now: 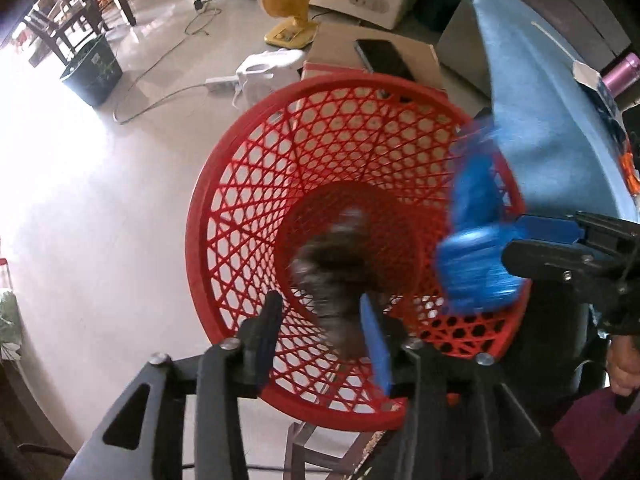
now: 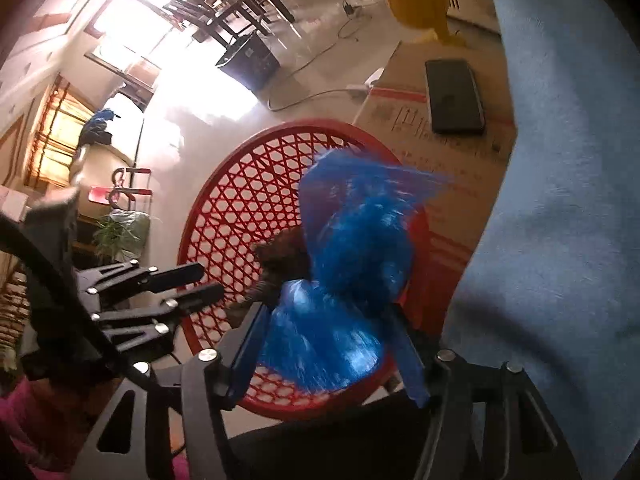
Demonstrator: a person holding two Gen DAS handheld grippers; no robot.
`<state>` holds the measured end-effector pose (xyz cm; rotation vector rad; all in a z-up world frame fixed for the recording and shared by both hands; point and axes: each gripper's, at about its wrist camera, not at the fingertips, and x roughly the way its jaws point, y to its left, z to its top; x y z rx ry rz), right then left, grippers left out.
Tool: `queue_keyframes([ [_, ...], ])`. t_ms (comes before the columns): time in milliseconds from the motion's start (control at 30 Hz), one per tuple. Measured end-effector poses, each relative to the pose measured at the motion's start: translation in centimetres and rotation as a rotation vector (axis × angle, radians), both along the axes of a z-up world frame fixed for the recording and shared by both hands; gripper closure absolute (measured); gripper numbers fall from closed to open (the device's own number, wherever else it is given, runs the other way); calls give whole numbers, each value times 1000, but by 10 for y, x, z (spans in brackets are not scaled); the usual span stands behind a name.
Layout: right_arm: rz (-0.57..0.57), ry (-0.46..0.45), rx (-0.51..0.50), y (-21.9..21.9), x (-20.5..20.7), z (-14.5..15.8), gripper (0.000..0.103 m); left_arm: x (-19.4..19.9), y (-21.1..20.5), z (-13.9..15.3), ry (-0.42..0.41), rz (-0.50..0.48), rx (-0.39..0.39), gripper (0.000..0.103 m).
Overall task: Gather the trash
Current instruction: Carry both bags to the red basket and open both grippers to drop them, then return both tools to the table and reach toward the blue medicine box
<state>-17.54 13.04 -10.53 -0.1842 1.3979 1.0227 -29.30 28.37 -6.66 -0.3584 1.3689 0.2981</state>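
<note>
Both grippers hang over the mouth of the red lattice basket (image 1: pixel 248 184). Left gripper (image 1: pixel 320 320): jaws parted, a blurred dark crumpled lump (image 1: pixel 336 264) just ahead of and between the fingertips; contact with the pads cannot be told. Right gripper (image 2: pixel 324 344): jaws spread, a blurred blue plastic bag (image 2: pixel 348 256) bulging between and beyond them; whether it is gripped cannot be told. A black phone (image 2: pixel 454 96) lies on a cardboard box (image 2: pixel 420 152) beyond the basket.
</note>
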Motion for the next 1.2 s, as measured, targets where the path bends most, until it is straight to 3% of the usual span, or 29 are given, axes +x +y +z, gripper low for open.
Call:
queue_keyframes([
  [200,-11,5,-5,21,6,-2,36,4,13,-27,28,3,-9,60],
  [333,-45,-65,-46,31,19,0,39,14,2,-17,-6,-59,55,60],
  [567,-138,-140,-103,23,46,1,42,39,-18,-13,-54,-131,17,60],
  [633,-162,-160,-119,20,52,0,57,50,-26,-12,-63,-148,59,60],
  [700,-163,-162,-115,20,54,0,58,57,-29,-12,-61,-161,94,60],
  [767,-156,-157,-91,17,53,4,56,60,-26,-8,-64,-147,78,60],
  [833,-158,-154,-17,8,52,21,55,61,-24,6,-97,-129,73,60],
  [900,-169,-155,77,-9,51,42,51,63,-27,28,-150,-119,118,60],
  [1000,-244,-191,184,-36,54,72,41,69,-30,59,-201,-94,194,39],
  [1033,-263,-205,207,-43,55,80,40,72,-34,72,-225,-85,220,34],
  [1200,-387,-359,221,-91,55,118,37,94,-57,110,-276,-109,317,34],
])
